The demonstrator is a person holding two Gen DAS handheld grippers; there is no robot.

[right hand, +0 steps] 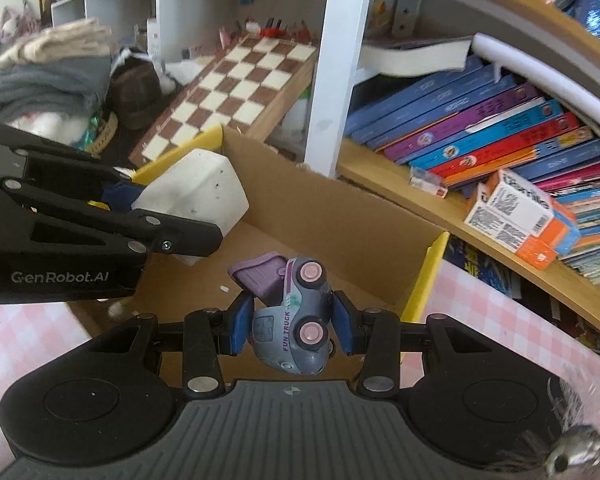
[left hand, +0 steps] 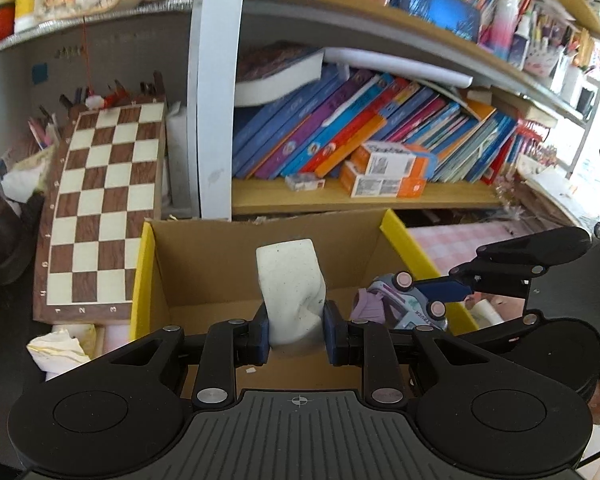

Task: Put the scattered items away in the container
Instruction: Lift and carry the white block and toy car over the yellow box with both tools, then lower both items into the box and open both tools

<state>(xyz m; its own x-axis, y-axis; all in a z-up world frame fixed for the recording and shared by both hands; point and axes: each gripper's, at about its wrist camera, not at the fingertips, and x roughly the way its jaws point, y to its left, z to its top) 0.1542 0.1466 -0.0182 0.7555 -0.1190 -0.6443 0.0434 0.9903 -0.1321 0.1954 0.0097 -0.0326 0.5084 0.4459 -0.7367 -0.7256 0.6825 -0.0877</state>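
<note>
Left claw (left hand: 295,334) clamped on squashy white foam block (left hand: 290,288); right claw (right hand: 292,326) pinching grey-lilac plastic toy truck (right hand: 296,312) above yellow-edged cardboard box (right hand: 340,216). Crowded together: risks knocking, dropping outside.

Book spines (left hand: 340,136) too blurred to read; chessboard (right hand: 236,92) partly hidden.

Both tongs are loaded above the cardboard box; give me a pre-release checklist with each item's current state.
1. Left tongs clamp the white block: ok.
2. Right tongs clamp the toy truck: ok.
3. White block over the cardboard box opening: ok.
4. Toy truck over the box opening: ok.
5. Box floor below free of large items: ok, only small scraps show.
6. Height above the floor low enough for a gentle drop: cannot tell.
</note>
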